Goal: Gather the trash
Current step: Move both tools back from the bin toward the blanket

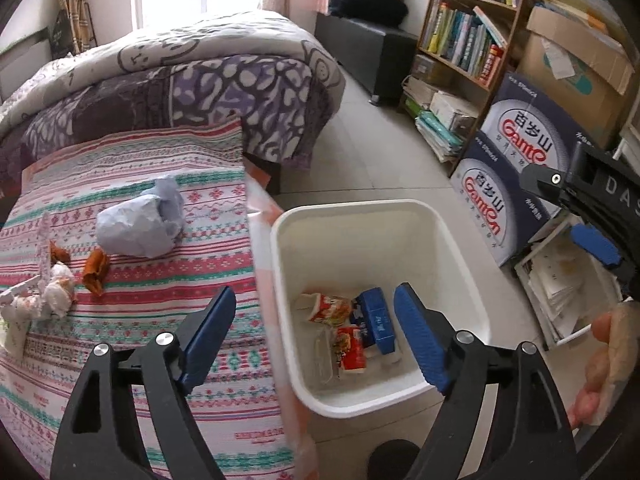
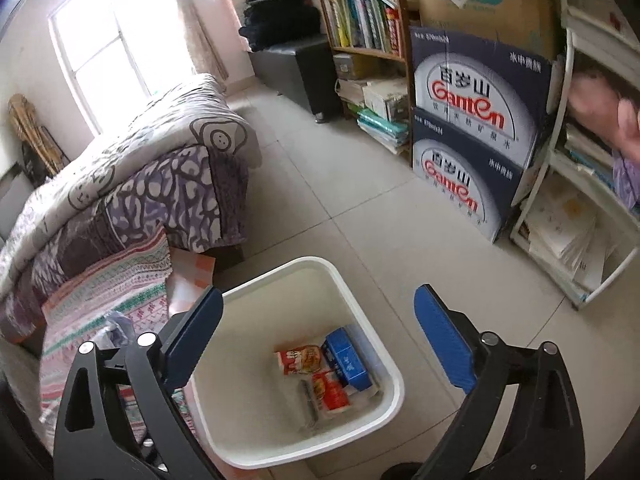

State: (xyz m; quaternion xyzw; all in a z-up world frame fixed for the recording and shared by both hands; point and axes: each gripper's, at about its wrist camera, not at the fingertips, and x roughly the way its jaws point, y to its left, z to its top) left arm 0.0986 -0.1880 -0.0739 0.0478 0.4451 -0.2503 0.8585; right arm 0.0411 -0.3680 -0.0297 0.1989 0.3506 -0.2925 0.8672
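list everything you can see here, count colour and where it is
bin: 1, white, on the floor beside the bed
blue carton: 1, blue, inside the bin
red wrappers: 2, red and white, inside the bin
crumpled paper: 1, pale blue-grey, on the striped cover
orange scrap: 1, orange-brown, on the cover below the paper
white wads: a cluster, white, left edge of the cover
striped cover: 1, pink, green and white, on the bed
water boxes: 2, navy, stacked by the bookshelf
bookshelf: 1, wooden, back wall
left hand-held gripper: 1, black with blue pads, open, empty, over the bin
right hand-held gripper: 1, same colours, open, empty, over the bin
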